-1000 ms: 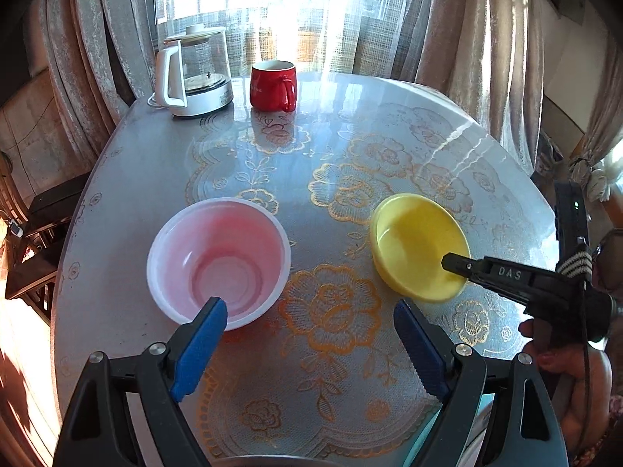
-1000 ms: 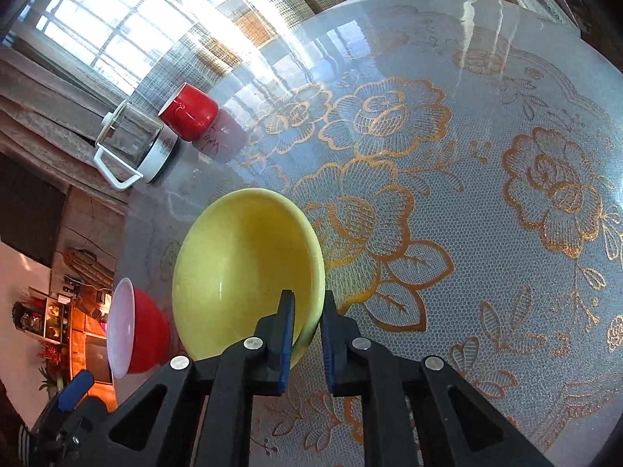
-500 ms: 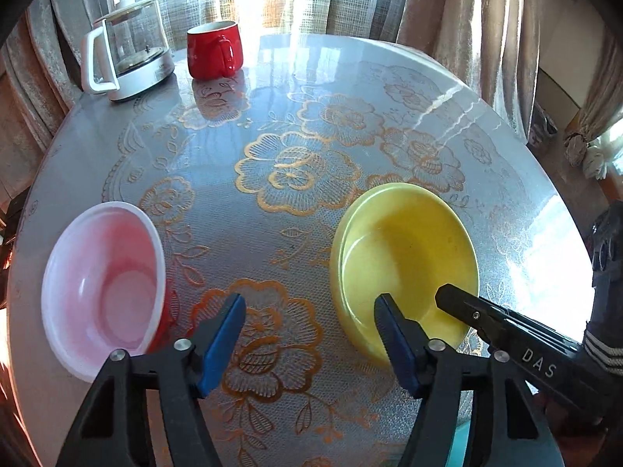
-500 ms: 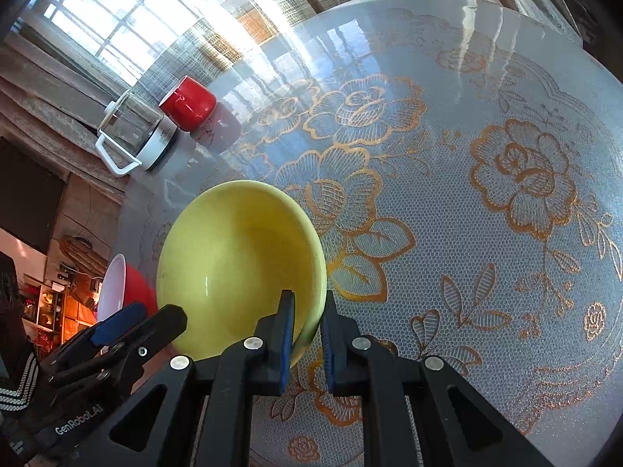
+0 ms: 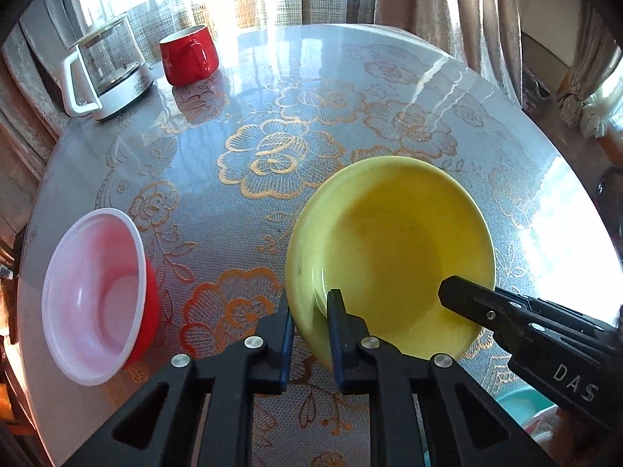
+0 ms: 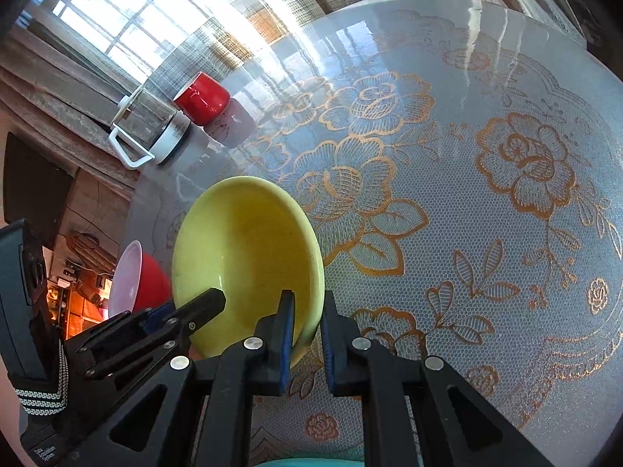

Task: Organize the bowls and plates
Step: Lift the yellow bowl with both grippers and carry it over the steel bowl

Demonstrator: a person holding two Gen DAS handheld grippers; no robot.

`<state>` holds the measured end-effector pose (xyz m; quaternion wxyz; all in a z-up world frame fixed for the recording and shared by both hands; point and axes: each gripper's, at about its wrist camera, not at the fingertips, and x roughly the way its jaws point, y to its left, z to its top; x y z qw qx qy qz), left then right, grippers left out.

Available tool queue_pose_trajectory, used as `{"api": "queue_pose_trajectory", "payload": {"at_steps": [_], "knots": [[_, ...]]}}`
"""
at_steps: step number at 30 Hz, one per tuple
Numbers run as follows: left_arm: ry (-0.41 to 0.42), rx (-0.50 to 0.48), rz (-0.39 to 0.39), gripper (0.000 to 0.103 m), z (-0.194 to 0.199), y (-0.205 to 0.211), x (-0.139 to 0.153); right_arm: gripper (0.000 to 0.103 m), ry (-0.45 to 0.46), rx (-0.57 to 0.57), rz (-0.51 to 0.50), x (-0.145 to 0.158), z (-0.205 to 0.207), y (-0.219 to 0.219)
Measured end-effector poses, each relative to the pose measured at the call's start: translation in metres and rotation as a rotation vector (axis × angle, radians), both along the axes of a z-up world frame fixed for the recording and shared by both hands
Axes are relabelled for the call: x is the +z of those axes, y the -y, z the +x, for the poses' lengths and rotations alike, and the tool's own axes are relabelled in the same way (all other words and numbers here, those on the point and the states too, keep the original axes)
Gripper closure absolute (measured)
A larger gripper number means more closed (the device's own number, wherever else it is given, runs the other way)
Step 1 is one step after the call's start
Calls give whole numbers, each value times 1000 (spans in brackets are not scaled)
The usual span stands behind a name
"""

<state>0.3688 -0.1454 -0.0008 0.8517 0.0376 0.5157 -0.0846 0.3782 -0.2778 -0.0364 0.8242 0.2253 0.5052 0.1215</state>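
Note:
A yellow bowl (image 5: 389,241) (image 6: 241,253) sits near the front of the round table, held at two places on its rim. My left gripper (image 5: 309,311) is closing its jaws, and the blue pads clamp the bowl's near-left rim between them. My right gripper (image 6: 305,311) is shut on the rim at the bowl's other side; its black tip (image 5: 447,292) reaches over the rim in the left wrist view. A red bowl with a white inside (image 5: 93,303) (image 6: 144,284) stands to the left of the yellow one, apart from both grippers.
A red mug (image 5: 189,56) and a glass kettle with a white handle (image 5: 105,74) stand at the far left of the table (image 5: 350,78), in front of curtains. Something teal (image 5: 518,401) shows below the table's near edge.
My left gripper swung right from the red bowl to the yellow bowl and closed its wide jaws onto the rim. The right gripper kept its grip on the yellow bowl.

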Motion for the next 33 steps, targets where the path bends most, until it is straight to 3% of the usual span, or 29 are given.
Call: {"api": "queue_pose_trajectory", "payload": {"at_steps": [15,33], "knots": [[110,22,-17,86,-70,-37,40,90,71,17,20,34,-52,-33],[228,69,-46,87,-153,-78,56,90,158,30,50,56,-118,-73]]}}
